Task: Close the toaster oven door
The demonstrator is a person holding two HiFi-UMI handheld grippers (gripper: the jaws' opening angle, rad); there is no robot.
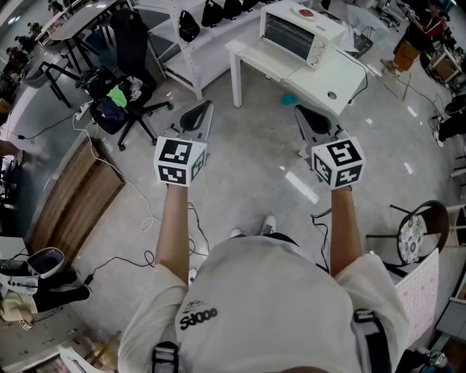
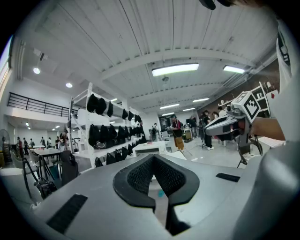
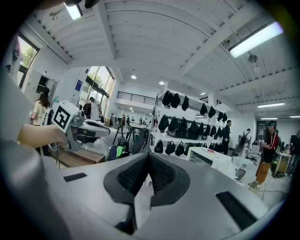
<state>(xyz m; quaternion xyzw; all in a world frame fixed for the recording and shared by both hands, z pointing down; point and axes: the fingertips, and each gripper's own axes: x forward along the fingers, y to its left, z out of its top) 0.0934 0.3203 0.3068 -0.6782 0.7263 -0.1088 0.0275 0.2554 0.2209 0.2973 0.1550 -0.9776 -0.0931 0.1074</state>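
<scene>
grey workshop floor (image 1: 247, 164) underfoot. toaster oven (image 1: 295, 33) on white table (image 1: 320, 73), well ahead of both tongs. left gripper (image 1: 200, 113), right gripper (image 1: 309, 116): jaws pressed together, nothing between, held side by side.

Busy lab: shelving (image 3: 157, 123) of black bags (image 3: 174, 100), worktable (image 1: 342, 73), trailing cables (image 1: 92, 146).

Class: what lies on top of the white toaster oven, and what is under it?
A small red thing, too small to identify, lies on the toaster oven. Under it stands a white table; the tabletop directly beneath is covered.
</scene>
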